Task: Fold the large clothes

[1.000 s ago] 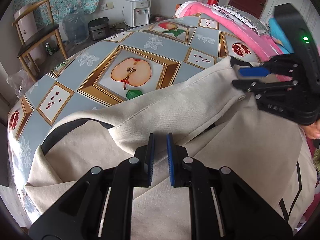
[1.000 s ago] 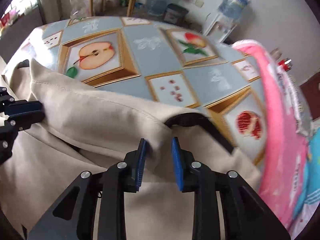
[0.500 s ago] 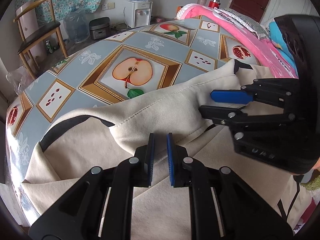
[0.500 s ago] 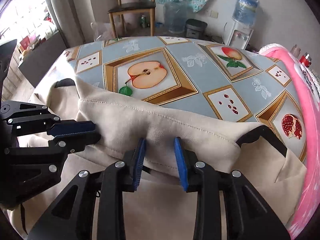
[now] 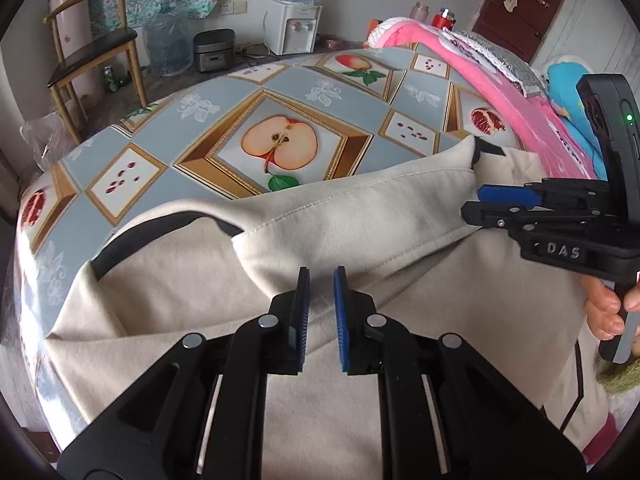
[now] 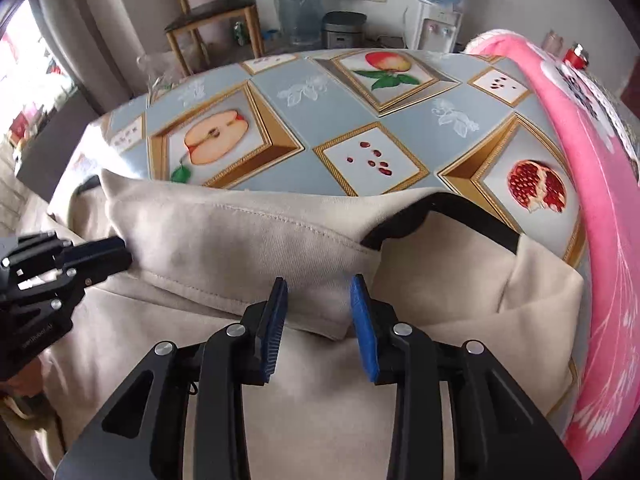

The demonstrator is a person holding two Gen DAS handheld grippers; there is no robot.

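Note:
A large beige garment (image 5: pixel 360 216) with black trim lies on the table, its upper part folded back into a flap (image 6: pixel 240 240). My left gripper (image 5: pixel 318 280) sits at the flap's near hem by its left corner, jaws narrow and pinched on the hem. It also shows at the left edge of the right wrist view (image 6: pixel 122 258). My right gripper (image 6: pixel 318 292) hovers at the hem near the flap's right corner, beside the black neckline (image 6: pixel 404 224). Its jaws are opening, and the cloth lies loose between the pads. In the left wrist view the right gripper (image 5: pixel 472 203) sits at the right, held by a hand (image 5: pixel 604 308).
The table wears a grey-blue fruit-print cloth (image 5: pixel 288 148). Pink bedding (image 6: pixel 592 184) runs along the right side. Beyond the far edge stand a wooden chair (image 5: pixel 92 48), a water dispenser (image 5: pixel 296 24) and a rice cooker (image 5: pixel 214 48) on the floor.
The right gripper swung left along the flap's hem, then back toward its right corner, and its jaws widened slightly. The left gripper stayed put on the hem.

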